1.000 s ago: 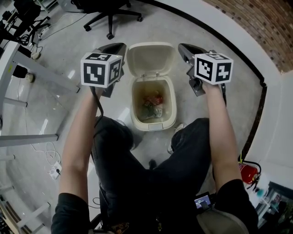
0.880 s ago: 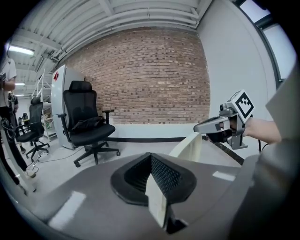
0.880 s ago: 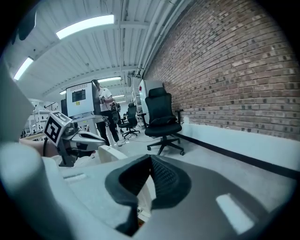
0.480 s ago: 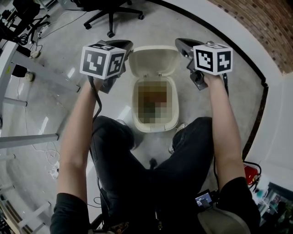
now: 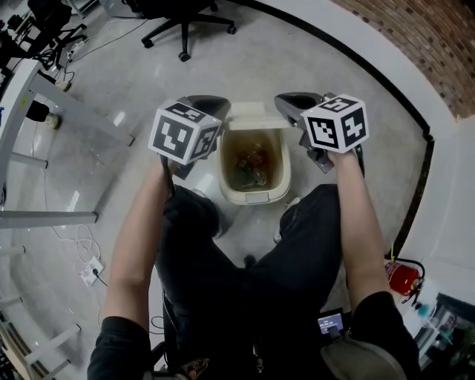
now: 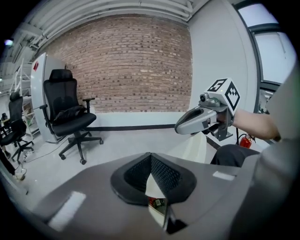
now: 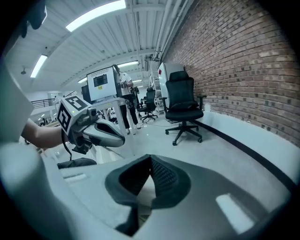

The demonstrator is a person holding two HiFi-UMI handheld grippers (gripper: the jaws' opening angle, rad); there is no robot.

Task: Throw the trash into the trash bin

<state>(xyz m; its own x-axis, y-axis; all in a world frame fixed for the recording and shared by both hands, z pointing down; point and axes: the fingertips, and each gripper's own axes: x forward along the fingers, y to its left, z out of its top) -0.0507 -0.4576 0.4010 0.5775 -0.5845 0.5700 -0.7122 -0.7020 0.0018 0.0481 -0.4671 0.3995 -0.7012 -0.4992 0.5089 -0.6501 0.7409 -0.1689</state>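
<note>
Head view: closest to the camera are the seated person's dark trousers, and just past the knees stands the cream trash bin (image 5: 254, 194) on the floor, with the trash (image 5: 251, 165) already lying inside it as a small mixed heap of red and green. A second ago the two grippers were held wider apart and the lid (image 5: 256, 113) showed broad and laid back. Now the left gripper (image 5: 214, 104) and the right gripper (image 5: 286, 100) have come forward and inward to the back corners of the bin, and only a narrow strip of lid shows between them. The fingers of both are closed on nothing. I judge the throwing is done and the hands may be going to the lid. Whether any finger touches the lid I cannot tell, because the marker cubes cover the hands. The single pieces of trash are too small to name. Farther off stands an office chair (image 5: 182, 22), cut off by the edge.
</note>
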